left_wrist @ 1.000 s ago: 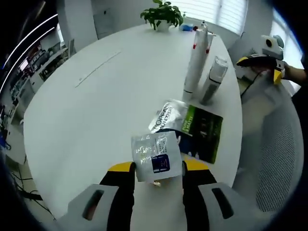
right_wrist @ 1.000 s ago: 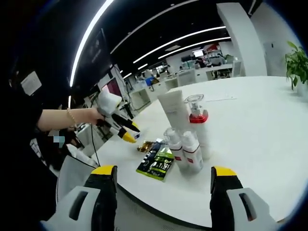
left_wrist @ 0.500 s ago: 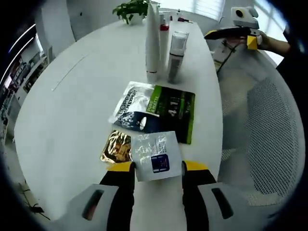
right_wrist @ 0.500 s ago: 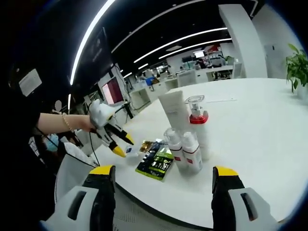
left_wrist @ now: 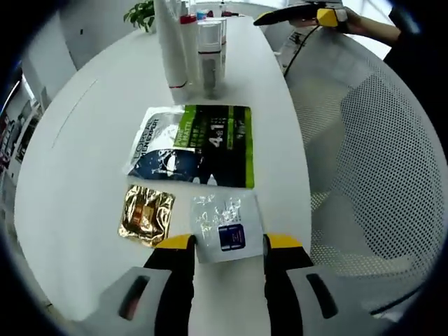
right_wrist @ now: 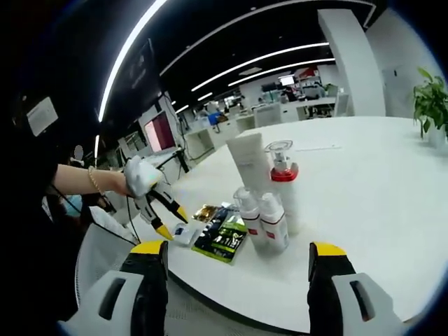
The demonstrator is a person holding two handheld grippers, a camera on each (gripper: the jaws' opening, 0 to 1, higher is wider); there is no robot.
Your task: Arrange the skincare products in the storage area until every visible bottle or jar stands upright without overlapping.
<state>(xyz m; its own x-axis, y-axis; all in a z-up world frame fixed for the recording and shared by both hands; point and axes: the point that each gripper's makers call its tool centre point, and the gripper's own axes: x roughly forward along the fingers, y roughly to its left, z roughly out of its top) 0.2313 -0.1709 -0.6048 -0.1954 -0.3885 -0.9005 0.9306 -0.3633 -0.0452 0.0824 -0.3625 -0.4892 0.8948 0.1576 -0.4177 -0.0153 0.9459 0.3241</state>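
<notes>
Clear sachet (left_wrist: 225,228) flat, in left hand-held gripper (left_wrist: 222,245)

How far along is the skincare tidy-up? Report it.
Done: the white bottles and tall white tube stand upright together, far end of the white table. In hand: the left tool grips a clear sachet with a blue label. Left: placing it beside the gold foil sachet and green-and-black packet. The right tool is open.

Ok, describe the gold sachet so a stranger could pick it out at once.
On the white round table, near the edge closest to the left gripper, several flat packets lie in front of a cluster of upright bottles. The gold sachet lies below the silver and green packets, beside the clear blue-labelled sachet. It alone is shiny gold foil.
</notes>
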